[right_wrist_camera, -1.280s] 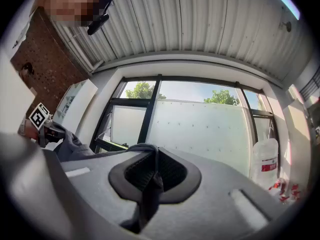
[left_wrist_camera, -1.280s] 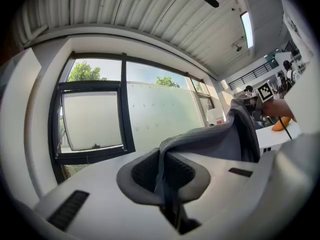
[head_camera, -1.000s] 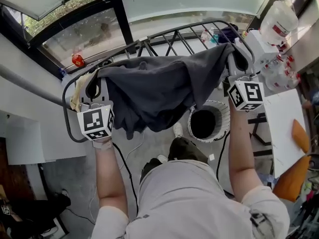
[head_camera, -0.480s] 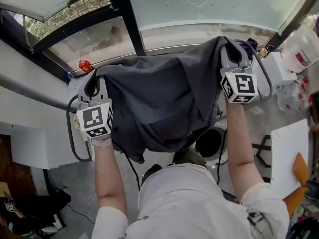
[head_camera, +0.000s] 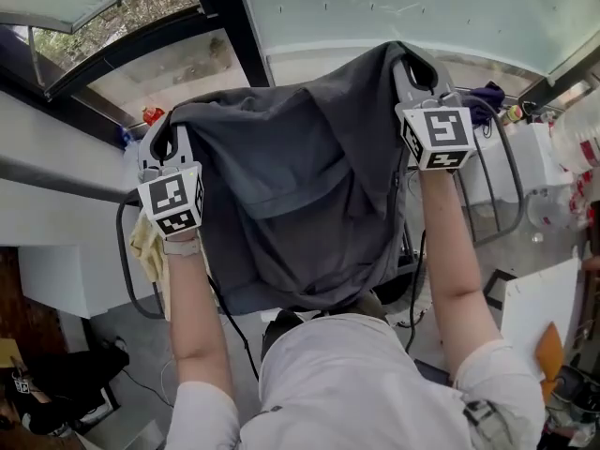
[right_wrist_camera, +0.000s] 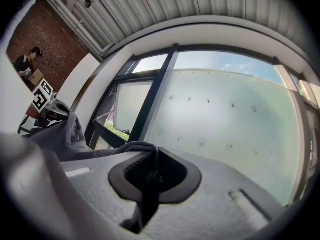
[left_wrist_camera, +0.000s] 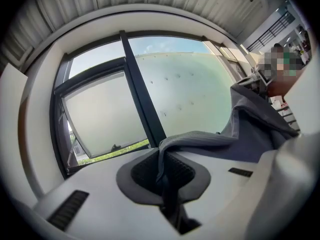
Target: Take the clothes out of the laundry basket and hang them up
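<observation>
Closest to the camera is the person's pale grey shirt (head_camera: 375,382), with both bare forearms reaching up and away from it. At the end of the left forearm the left claw (head_camera: 162,146) is clamped on one top edge of the dark grey cloth garment (head_camera: 300,186). The left gripper view shows a ribbed fold pinched between its closed jaws. The right claw (head_camera: 412,68) is likewise closed on the opposite top edge, a thin hem caught between its jaws in the right gripper view. The garment hangs spread between the two claws, in the air in front of the person and free of the basket, which it hides from the head view. Just beyond it, a curved grey metal rack tube (head_camera: 521,200) shows at the right. A pale yellow cloth (head_camera: 147,242) hangs near the left wrist. Farthest off is the black window frame (head_camera: 225,26) with its frosted pane. To hang the garment well, I would keep both grips firm and level, hold the top edge taut, carry it over the rail, lower it until the cloth drapes evenly on both sides, and only then let go. Compared with a second ago, both claws are higher and the garment hangs longer. It now covers the rack rungs and the round white basket that were then in plain sight.
</observation>
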Tool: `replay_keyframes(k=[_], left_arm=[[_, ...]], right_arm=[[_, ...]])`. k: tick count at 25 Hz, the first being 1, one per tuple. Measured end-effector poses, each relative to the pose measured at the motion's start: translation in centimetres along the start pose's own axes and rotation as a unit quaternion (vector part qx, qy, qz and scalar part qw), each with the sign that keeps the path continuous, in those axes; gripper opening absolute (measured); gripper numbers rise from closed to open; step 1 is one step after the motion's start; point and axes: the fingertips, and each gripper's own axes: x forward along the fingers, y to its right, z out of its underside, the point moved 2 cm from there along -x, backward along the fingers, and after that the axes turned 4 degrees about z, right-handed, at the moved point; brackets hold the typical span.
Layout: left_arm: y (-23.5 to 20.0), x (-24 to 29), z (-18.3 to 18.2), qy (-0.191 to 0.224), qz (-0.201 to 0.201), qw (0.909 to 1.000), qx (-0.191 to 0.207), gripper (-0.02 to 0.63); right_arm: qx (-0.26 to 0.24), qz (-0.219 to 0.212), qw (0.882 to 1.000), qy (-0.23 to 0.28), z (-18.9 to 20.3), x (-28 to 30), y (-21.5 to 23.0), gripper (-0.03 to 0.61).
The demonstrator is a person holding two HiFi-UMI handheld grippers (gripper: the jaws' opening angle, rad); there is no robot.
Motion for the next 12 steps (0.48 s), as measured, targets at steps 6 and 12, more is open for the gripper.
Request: replay_keyframes(k=[6,12], left_arm=[[2.6,3.3,7.2,-0.083,0.026,0.9962,-0.001,0.015],[5.9,3.7,13.5,-0.158,0.060,0.9856,0.013,0.016]], right_arm=[[-0.002,-0.055,0.993,-0.104,9.1,1.7,-3.7,0.014],[-0.005,-0.101,0.978,-0.182,15.5,0.6,-8.1,0.014]])
